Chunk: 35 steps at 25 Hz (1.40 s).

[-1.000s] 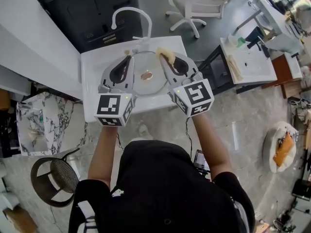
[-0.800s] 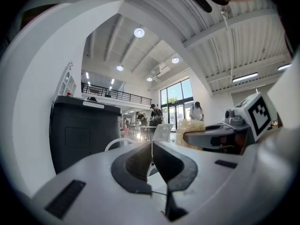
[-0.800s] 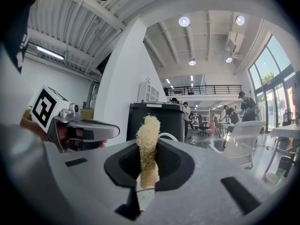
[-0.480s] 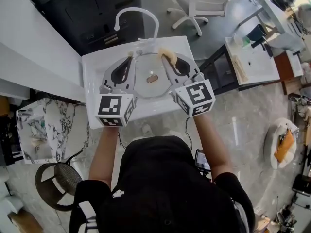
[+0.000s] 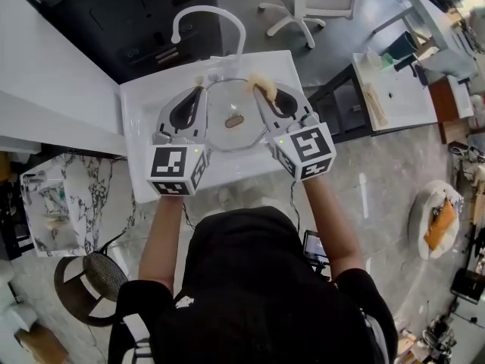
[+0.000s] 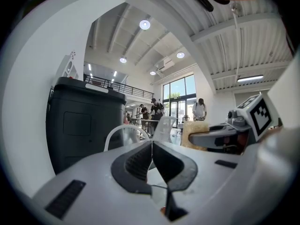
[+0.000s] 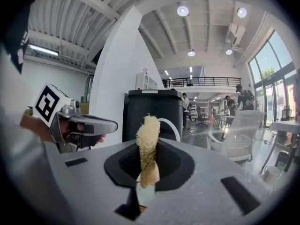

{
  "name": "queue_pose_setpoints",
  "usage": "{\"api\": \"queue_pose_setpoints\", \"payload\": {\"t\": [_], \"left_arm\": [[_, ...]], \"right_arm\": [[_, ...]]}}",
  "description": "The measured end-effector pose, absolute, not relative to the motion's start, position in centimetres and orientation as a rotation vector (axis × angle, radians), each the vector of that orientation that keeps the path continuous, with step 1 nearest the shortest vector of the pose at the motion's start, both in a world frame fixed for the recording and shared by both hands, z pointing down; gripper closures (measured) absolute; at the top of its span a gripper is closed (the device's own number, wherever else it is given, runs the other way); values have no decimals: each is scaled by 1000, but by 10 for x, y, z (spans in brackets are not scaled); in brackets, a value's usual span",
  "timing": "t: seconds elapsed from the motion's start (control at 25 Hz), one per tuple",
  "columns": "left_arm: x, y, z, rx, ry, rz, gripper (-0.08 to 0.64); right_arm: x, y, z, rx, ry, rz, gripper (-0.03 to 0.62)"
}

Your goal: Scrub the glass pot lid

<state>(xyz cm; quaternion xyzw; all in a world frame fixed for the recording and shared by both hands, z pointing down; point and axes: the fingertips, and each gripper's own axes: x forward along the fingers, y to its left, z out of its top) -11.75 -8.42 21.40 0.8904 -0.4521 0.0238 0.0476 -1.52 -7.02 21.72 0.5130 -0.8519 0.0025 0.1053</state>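
In the head view the round glass pot lid (image 5: 224,135), with a brown knob (image 5: 234,120), hangs over the white sink (image 5: 148,112). My left gripper (image 5: 201,88) is shut on the lid's far left rim. In the left gripper view a strip of the lid's glass (image 6: 158,193) shows under the closed jaws of the left gripper (image 6: 152,146). My right gripper (image 5: 260,91) is shut on a yellowish fibrous sponge (image 5: 258,83) at the lid's far right rim. The sponge (image 7: 147,146) stands upright out of the right gripper (image 7: 147,170).
A curved white faucet (image 5: 208,17) rises at the back of the sink, with a black cabinet (image 5: 144,29) behind it. A white chair (image 5: 303,2) and a side table (image 5: 390,93) stand to the right. A marbled slab (image 5: 53,203) and a round stool (image 5: 95,275) stand to the left.
Both grippers have sunk a little toward the sink, carrying the lid and the sponge with them. Both grips look the same as before.
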Motion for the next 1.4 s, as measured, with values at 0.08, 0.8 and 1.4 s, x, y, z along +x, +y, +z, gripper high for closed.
{"api": "queue_pose_setpoints", "payload": {"t": [0.08, 0.8, 1.4], "left_arm": [[-113, -92, 220, 2701, -1384, 84, 554], [-80, -152, 298, 2606, -1401, 346, 554], [-61, -183, 363, 2531, -1342, 466, 554]], "right_arm": [[-9, -77, 223, 1503, -2511, 23, 572], [24, -143, 289, 1328, -2515, 172, 571], [39, -182, 369, 1140, -2435, 318, 571]]}}
